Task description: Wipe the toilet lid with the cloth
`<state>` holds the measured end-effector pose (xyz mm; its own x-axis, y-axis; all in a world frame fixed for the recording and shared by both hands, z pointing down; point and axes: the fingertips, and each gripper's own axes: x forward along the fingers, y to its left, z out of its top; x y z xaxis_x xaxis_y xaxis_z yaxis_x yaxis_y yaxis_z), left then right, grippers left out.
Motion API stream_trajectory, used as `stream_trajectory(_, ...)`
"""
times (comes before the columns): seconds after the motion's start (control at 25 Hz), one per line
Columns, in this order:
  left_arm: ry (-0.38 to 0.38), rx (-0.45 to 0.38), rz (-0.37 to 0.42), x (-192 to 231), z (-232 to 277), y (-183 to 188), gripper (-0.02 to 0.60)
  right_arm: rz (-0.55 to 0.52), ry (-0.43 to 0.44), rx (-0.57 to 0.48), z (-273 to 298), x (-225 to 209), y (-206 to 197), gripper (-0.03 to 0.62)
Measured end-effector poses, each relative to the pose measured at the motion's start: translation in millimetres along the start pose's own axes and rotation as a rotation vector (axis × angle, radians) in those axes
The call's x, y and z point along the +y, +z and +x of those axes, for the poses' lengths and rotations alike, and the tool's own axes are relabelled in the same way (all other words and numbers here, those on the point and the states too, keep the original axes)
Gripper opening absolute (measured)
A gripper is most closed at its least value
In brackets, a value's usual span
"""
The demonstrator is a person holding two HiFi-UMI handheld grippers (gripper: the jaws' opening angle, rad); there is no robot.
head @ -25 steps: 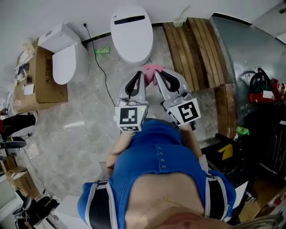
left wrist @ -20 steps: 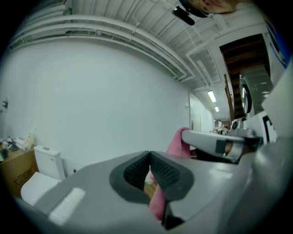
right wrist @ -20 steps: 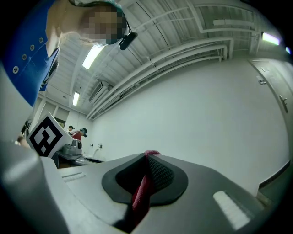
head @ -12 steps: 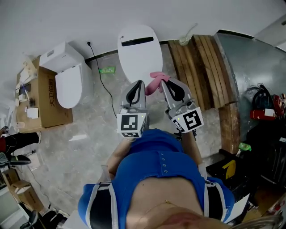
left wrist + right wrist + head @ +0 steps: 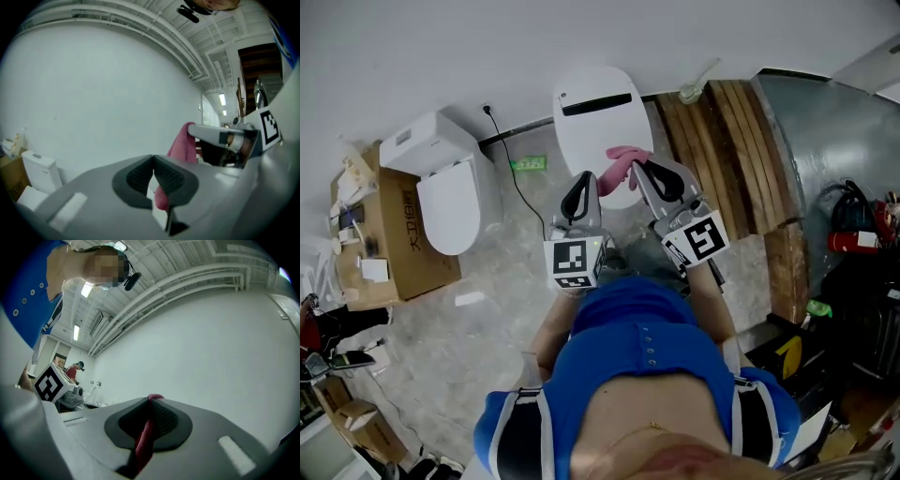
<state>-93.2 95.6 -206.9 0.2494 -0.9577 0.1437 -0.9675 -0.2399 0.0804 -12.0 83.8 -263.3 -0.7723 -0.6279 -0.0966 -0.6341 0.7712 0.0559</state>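
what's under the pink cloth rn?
Closed white toilet lid; the cloth hangs from the right tool over its near part. The patch beneath the cloth is covered.

Dark print on the side of the brown cardboard box (image 5: 411,234) is too small to read, as is the small green label (image 5: 528,164) on the floor. The left tongs (image 5: 584,180) and right tongs (image 5: 637,171) carry square black-and-white marker codes.
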Motion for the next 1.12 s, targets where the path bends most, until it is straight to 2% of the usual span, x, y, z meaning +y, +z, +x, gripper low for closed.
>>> stream_trajectory(0.2,0.041,0.015,-0.013,20.4,18.2,-5.0,0.002,0.034,0.026,0.015,30.2,-16.6,-11.7,0.006)
stream_trajectory(0.44,0.11,0.053,-0.034,50.9,58.9,-16.9,0.002,0.048,0.097,0.042,79.6,-47.4,-37.5,0.008)
stream_trajectory(0.8,0.224,0.122,-0.081,98.1,161.3,-46.1,0.002,0.0,0.28,0.096,170.6,-115.6,-100.5,0.012)
stream_trajectory(1.0,0.278,0.125,-0.085,133.5,208.6,-88.0,0.002,0.034,0.351,0.112,207.3,-143.9,-160.9,0.012)
stream_trajectory(1.12,0.29,0.109,-0.1,156.3,229.9,-130.0,0.002,0.032,0.359,0.101,225.8,-151.1,-203.4,0.012)
